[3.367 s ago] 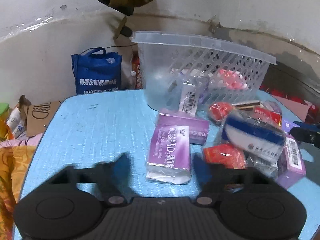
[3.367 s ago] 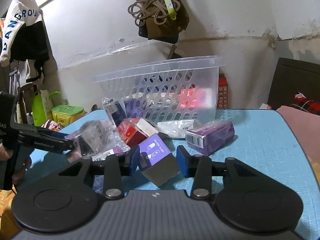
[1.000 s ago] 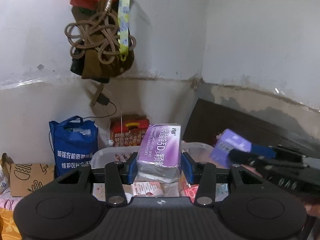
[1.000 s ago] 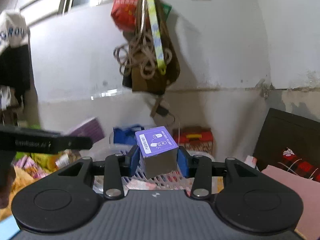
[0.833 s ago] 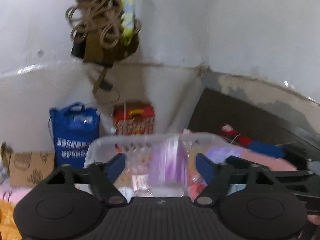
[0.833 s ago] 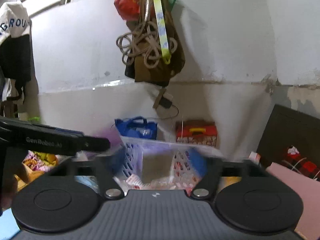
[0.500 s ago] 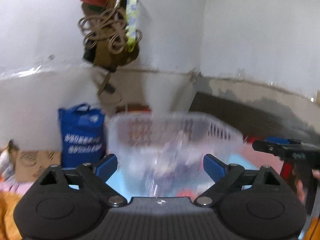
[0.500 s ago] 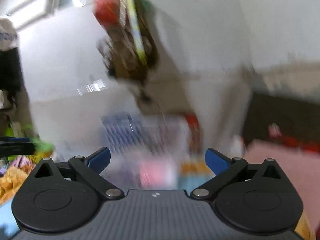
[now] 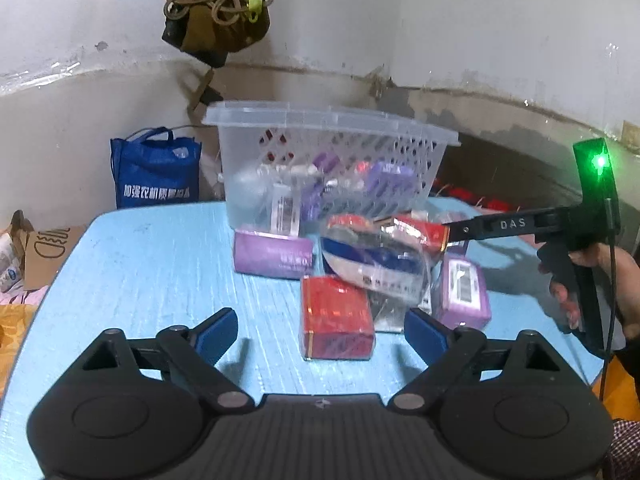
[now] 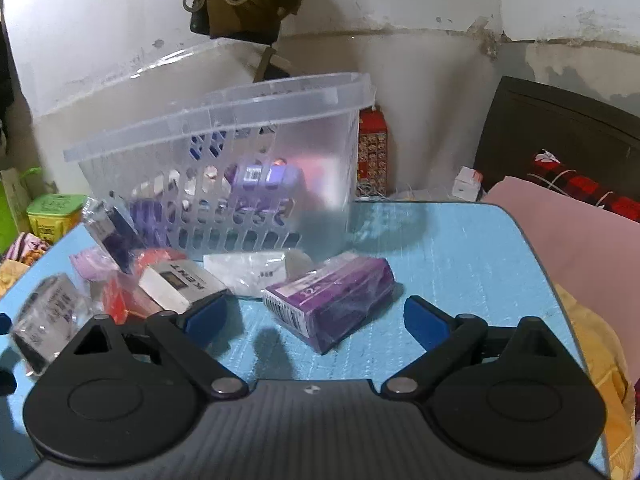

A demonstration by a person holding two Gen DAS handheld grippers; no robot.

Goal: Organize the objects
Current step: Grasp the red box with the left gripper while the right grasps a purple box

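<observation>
A clear plastic basket [image 9: 332, 120] stands at the back of the blue table [image 9: 152, 264] and holds several boxes. My left gripper [image 9: 320, 332] is open and empty, just in front of a red box [image 9: 336, 316]. Behind the red box lie a purple box [image 9: 272, 254], a blue-and-white pack [image 9: 372, 266] and a purple barcode box [image 9: 464, 292]. My right gripper [image 10: 316, 316] is open and empty, with a wrapped purple box [image 10: 332, 292] between its fingers' line. The basket also shows in the right wrist view [image 10: 224, 120]. A white Kent box [image 10: 180, 284] lies to the left.
The right gripper's arm [image 9: 520, 224] reaches in from the right over the pile. A blue bag [image 9: 156, 176] stands behind the table on the left. A pink cloth [image 10: 568, 224] lies right of the table. A green tub [image 10: 52, 212] sits at far left.
Both grippers held boxes over the basket, opened and dropped them in, then came down to the table. Both are now open and empty in front of the pile.
</observation>
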